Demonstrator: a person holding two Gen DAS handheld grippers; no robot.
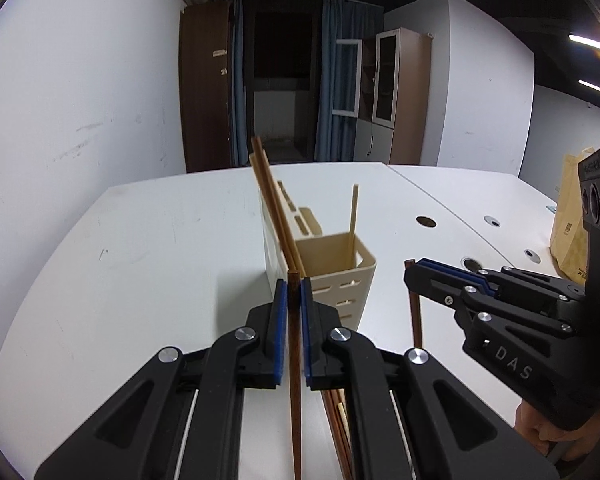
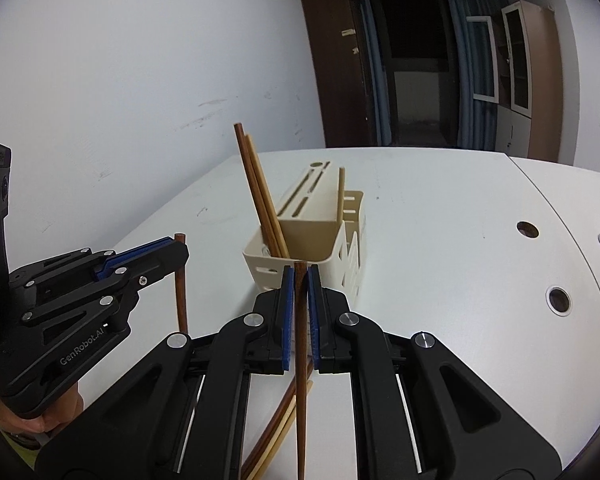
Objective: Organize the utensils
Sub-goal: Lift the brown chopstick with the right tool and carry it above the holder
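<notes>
Both jaws grip near the top of light, stiff, slippery dark chopsticks: left gripper (image 1: 295, 304) one chopstick (image 1: 295, 380), right gripper (image 2: 299, 300) another chopstick (image 2: 300, 380).

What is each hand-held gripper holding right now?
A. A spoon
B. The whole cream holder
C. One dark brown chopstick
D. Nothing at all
C: the left hand-held gripper pinches one dark chopstick upright between its blue pads, and the right hand-held gripper pinches another dark brown chopstick, near the cream holder.
</notes>
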